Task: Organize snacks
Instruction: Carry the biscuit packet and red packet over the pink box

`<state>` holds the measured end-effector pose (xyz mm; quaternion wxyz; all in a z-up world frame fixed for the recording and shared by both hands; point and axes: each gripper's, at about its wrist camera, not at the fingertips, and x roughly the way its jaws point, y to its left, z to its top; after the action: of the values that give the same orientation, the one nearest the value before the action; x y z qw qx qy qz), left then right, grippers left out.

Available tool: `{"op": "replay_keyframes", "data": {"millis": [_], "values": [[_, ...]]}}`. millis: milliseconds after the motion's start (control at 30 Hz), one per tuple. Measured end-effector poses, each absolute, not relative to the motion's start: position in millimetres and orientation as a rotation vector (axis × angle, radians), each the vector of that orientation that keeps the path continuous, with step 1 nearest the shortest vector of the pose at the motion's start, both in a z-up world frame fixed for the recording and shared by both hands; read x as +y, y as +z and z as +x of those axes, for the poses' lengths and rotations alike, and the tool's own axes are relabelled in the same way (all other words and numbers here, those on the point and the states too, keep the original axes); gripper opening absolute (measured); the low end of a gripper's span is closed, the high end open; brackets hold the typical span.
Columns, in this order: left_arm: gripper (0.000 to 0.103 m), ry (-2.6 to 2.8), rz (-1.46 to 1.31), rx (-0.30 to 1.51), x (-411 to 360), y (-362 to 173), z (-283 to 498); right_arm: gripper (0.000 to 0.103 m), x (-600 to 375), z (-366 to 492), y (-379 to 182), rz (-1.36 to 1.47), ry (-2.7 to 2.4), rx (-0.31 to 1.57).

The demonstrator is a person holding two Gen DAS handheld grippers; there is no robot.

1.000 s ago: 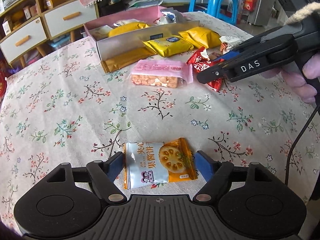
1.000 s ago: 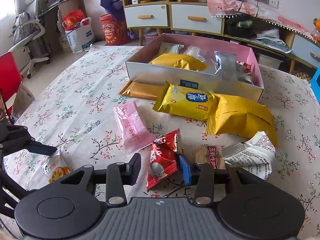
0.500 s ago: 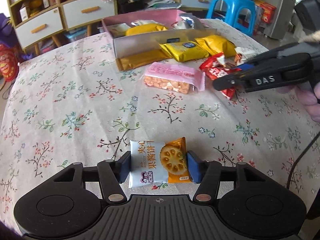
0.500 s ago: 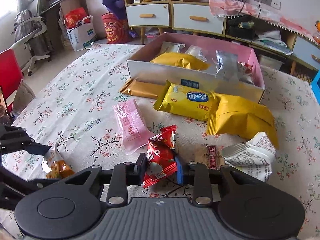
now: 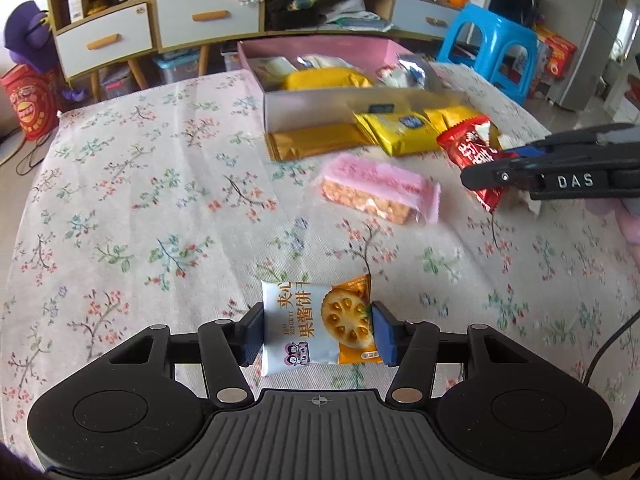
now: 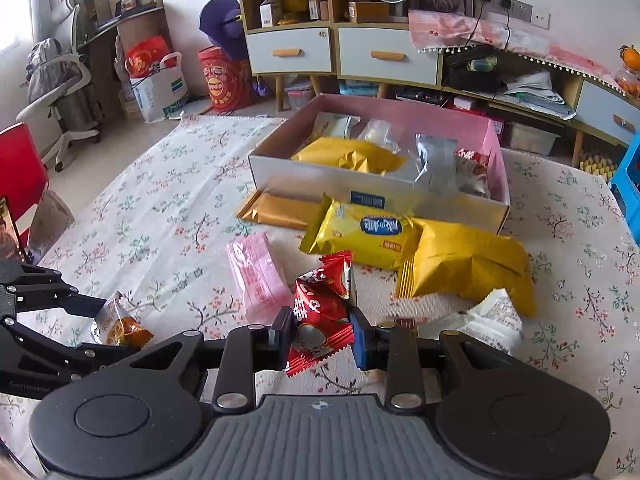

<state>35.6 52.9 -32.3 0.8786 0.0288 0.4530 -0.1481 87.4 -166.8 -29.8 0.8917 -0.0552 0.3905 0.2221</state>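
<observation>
Biscuit packet [image 5: 316,324] marked "JAM BISCUIT" pinched in closing left gripper [image 5: 316,330], right gripper [image 6: 320,338] clamping red candy wrapper [image 6: 320,312]

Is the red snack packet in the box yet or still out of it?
Out. The red snack packet is clamped in the right gripper, short of the box.

My left gripper [image 5: 318,330] is closing on a biscuit packet [image 5: 318,326], its pads at both edges. Far right, my right gripper [image 5: 476,172] pinches a red candy wrapper [image 5: 468,148] near the pink box [image 5: 320,50].
</observation>
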Motion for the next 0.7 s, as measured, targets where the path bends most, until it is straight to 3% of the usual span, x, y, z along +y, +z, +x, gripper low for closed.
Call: {"op": "replay_keyframes", "data": {"millis": [700], "values": [[0.052, -0.234, -0.009, 0.85, 37, -2, 106, 0.019, -184, 130, 21, -0.009, 0.416, 0.68]]}}
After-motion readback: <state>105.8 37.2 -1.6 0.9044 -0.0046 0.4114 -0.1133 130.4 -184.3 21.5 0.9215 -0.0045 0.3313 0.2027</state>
